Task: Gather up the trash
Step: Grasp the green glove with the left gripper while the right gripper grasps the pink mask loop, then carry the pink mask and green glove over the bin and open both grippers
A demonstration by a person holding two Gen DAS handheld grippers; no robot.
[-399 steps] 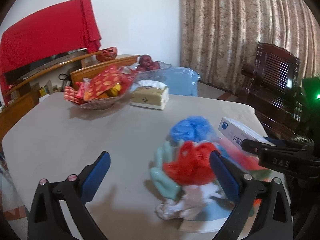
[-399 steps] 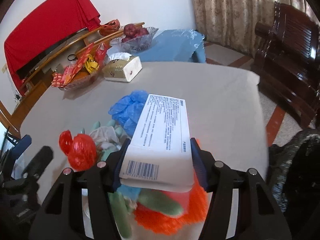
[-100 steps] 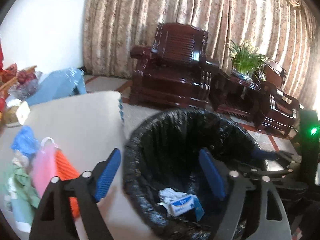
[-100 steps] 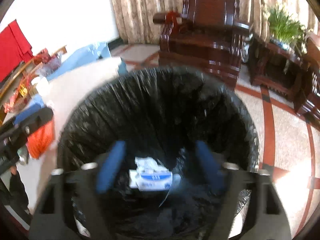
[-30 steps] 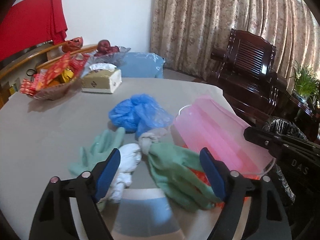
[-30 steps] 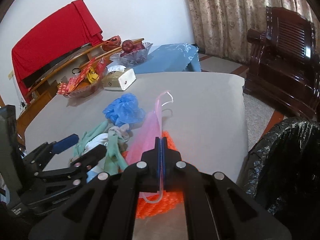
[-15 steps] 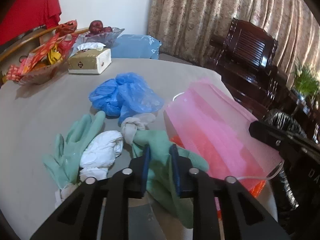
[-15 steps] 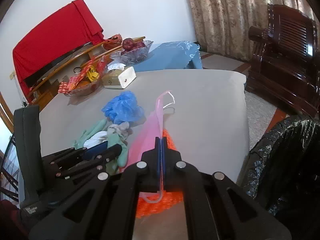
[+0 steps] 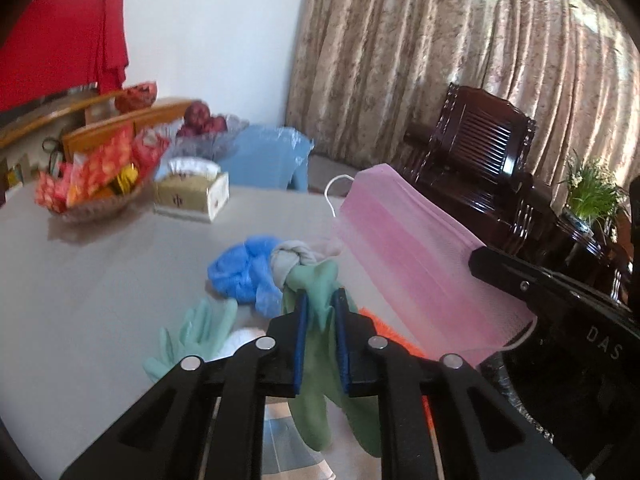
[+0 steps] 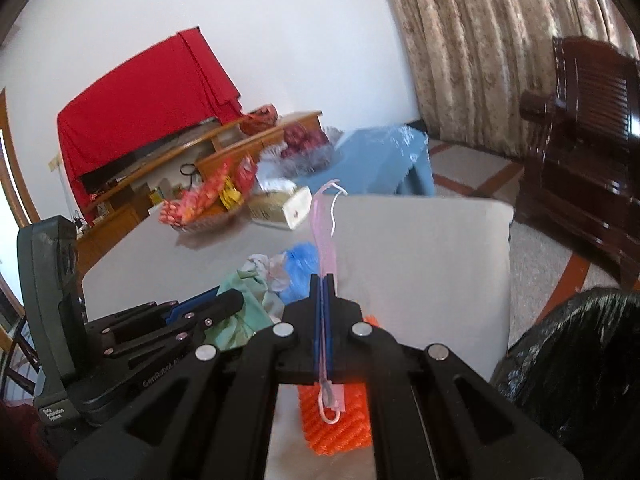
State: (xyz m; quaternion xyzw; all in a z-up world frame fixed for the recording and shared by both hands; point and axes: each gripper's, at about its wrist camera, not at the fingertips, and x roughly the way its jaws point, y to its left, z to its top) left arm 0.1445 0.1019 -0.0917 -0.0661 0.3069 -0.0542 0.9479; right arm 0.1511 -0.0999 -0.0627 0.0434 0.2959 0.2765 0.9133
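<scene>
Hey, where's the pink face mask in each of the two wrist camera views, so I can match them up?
Left wrist view: the pink face mask spreads broad across centre-right, pinched at its lower right corner by the right gripper.
Right wrist view: the mask shows edge-on as a thin pink strip rising at centre.
Shared landmark: the tissue box on the table behind it.
</scene>
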